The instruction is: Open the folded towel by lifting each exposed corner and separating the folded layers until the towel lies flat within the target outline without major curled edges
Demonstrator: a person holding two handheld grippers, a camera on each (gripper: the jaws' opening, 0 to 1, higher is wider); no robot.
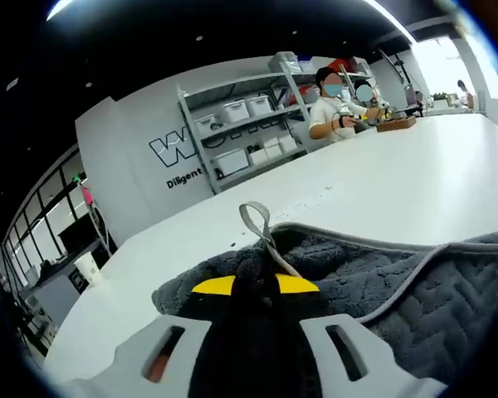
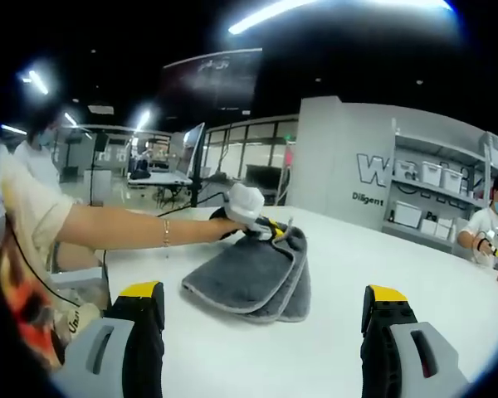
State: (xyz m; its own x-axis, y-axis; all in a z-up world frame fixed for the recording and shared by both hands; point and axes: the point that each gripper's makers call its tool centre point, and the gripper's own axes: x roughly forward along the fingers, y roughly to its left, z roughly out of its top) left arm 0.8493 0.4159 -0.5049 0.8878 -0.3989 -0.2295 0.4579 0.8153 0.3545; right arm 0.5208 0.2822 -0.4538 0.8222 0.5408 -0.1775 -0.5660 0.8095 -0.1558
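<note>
A dark grey towel (image 1: 415, 290) with pale grey trim lies folded on the white table (image 1: 382, 186). Its hanging loop (image 1: 256, 220) sticks up just beyond my left gripper (image 1: 255, 286). That gripper's yellow-tipped jaws stand close together with a corner of the towel bunched between them. In the right gripper view the towel (image 2: 249, 274) shows as a folded stack of layers. The left gripper (image 2: 251, 207), held in a person's hand, sits at its far corner. My right gripper (image 2: 264, 292) hangs short of the towel's near edge, jaws wide apart with nothing between them.
A person's bare arm (image 2: 124, 225) reaches in from the left over the table (image 2: 382, 249). Metal shelves with white bins (image 1: 241, 124) stand against the far wall. Another person (image 1: 336, 108) sits at the table's far end, also seen as a seated person (image 2: 491, 228).
</note>
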